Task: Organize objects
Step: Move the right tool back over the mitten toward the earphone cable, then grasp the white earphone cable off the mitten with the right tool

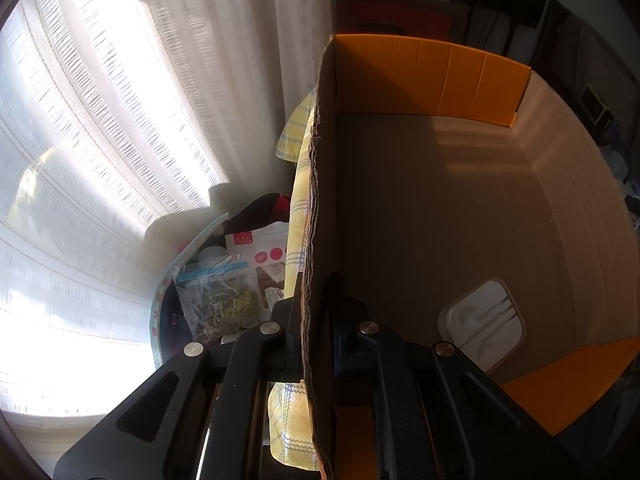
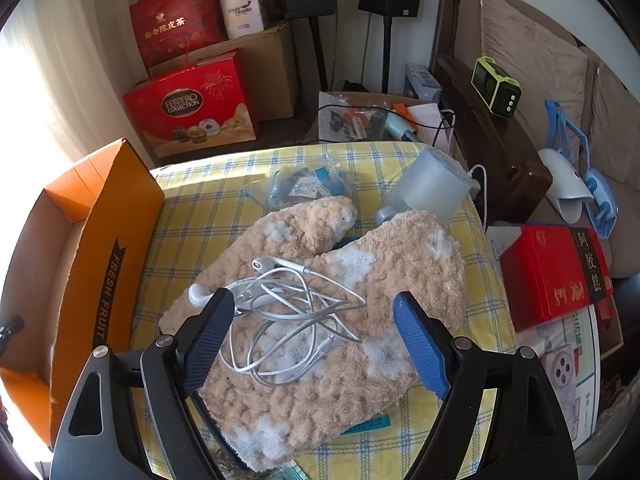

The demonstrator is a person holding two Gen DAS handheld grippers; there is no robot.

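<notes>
White wired earphones [image 2: 288, 312] lie in a tangle on a beige plush mitten [image 2: 360, 264] on the yellow checked tablecloth [image 2: 192, 216]. My right gripper [image 2: 314, 298] hangs open just above them, one blue pad on each side of the cable bundle and neither touching it. An orange cardboard box [image 2: 100, 260] marked "FRESH FRUIT" stands at the table's left edge. My left gripper [image 1: 316, 300] is shut on the box's torn side wall [image 1: 320, 200], one finger inside and one outside. A white earphone case [image 1: 482, 324] lies on the box floor.
A frosted plastic container [image 2: 432, 188] and a clear bag of small items [image 2: 304, 192] lie behind the mitten. A red tin [image 2: 552, 276] sits to the right, red gift boxes [image 2: 192, 108] beyond the table. A zip bag of dried herbs [image 1: 220, 300] lies below the box by the curtain.
</notes>
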